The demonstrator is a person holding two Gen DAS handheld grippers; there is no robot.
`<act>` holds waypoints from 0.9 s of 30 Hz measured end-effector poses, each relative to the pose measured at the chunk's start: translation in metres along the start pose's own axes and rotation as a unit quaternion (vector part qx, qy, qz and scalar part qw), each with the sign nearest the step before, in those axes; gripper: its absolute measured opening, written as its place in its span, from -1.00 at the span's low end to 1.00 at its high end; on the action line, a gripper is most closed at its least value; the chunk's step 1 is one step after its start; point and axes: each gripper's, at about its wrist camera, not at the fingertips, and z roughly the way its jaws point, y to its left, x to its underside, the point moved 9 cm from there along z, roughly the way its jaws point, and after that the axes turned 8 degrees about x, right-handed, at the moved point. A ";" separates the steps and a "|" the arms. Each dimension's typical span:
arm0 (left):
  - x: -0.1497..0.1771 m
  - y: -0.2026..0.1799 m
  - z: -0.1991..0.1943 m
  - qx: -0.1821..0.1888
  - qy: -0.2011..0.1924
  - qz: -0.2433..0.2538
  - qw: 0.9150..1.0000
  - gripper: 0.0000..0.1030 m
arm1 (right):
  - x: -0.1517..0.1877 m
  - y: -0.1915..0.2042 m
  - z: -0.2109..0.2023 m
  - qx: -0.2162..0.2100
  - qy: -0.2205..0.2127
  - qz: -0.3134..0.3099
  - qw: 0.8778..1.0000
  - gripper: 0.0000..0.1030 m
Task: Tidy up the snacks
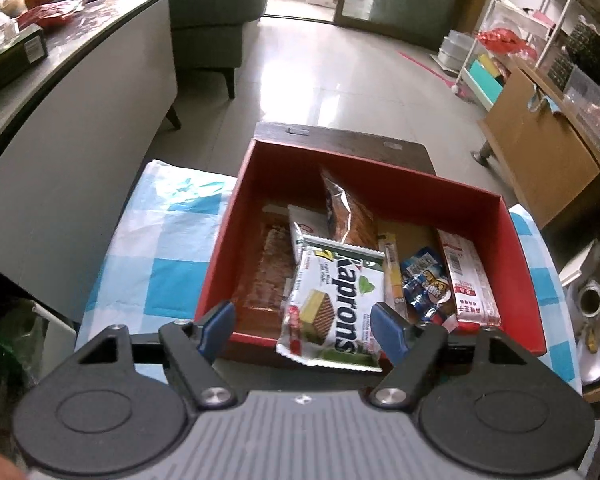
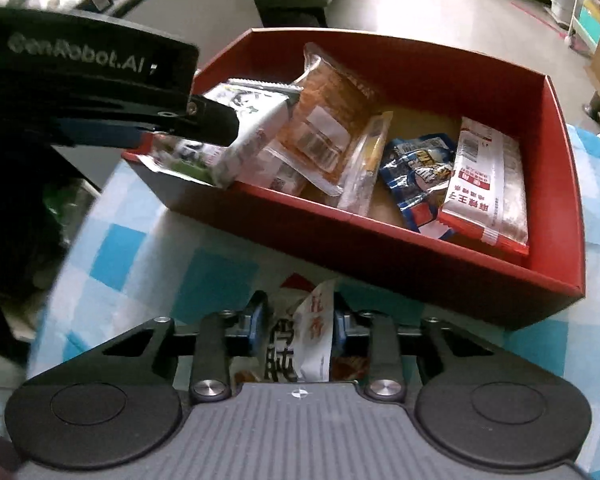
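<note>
Standing on the checked surface point(image 2: 148, 264), the red box point(image 1: 420, 196) held snacks, the left gripper point(image 1: 304, 324) was spread around the Kaprons pack point(image 1: 332, 300) on its near wall, and the right gripper point(image 2: 298, 326) pinched a white packet point(image 2: 306, 340).

Blue-and-white checked tablecloth point(image 2: 148, 240) over the table; red box point(image 2: 380, 248) directly upon it

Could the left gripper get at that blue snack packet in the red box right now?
Probably yes. The left gripper stands open over the red box's near edge, and the blue packet lies uncovered just to its right. The green-and-white wafer pack sits between its fingers and would need clearing first.
</note>
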 end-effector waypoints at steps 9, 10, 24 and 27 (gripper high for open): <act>0.014 0.004 -0.020 0.004 -0.003 -0.014 1.000 0.34 | 0.013 0.004 -0.004 0.007 0.007 -0.021 1.000 -0.07; 0.017 0.003 -0.022 0.005 -0.002 -0.014 1.000 0.34 | 0.015 0.004 -0.006 0.009 0.006 -0.021 1.000 -0.07; 0.053 -0.014 -0.034 0.018 0.018 0.016 1.000 0.34 | 0.030 -0.008 -0.024 0.018 0.004 -0.022 1.000 0.20; 0.053 -0.014 -0.034 0.020 0.018 0.017 0.999 0.34 | 0.024 -0.015 -0.034 0.007 -0.010 -0.004 1.000 0.19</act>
